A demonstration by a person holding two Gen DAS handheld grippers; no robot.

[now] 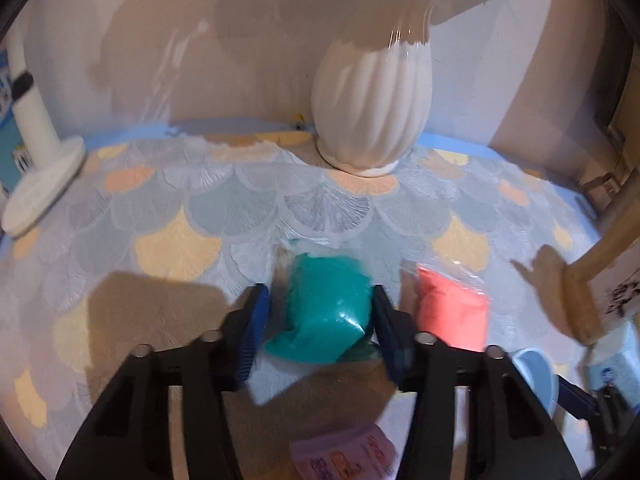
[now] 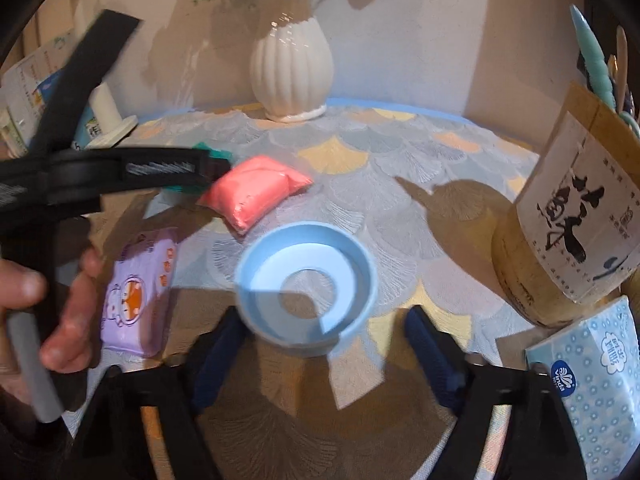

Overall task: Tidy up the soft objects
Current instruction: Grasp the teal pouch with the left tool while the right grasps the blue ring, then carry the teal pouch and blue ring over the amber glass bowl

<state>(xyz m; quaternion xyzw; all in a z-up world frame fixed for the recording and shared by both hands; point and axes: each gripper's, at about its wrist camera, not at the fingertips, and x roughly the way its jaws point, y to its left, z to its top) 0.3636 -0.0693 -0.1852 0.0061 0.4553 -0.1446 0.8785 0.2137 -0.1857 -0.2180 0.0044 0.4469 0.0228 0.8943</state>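
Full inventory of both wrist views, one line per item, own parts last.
teal pouch: 1, teal, between the left gripper's fingers
pink pouch: 1, salmon pink, right of the teal pouch
tissue pack: 1, purple, near edge, left of the bowl
bowl: 1, light blue, in front of the right gripper
vase: 1, white ribbed, back of table
tissue box: 1, blue patterned, right edge
wooden holder: 1, tan with label, right
white stand: 1, white, left
tablecloth: 1, scalloped pastel
left gripper: open, straddling the teal pouch
right gripper: open, holding nothing

Two pouches [image 1: 326, 312] [image 1: 452, 304] side by side before the vase [image 1: 372, 108].
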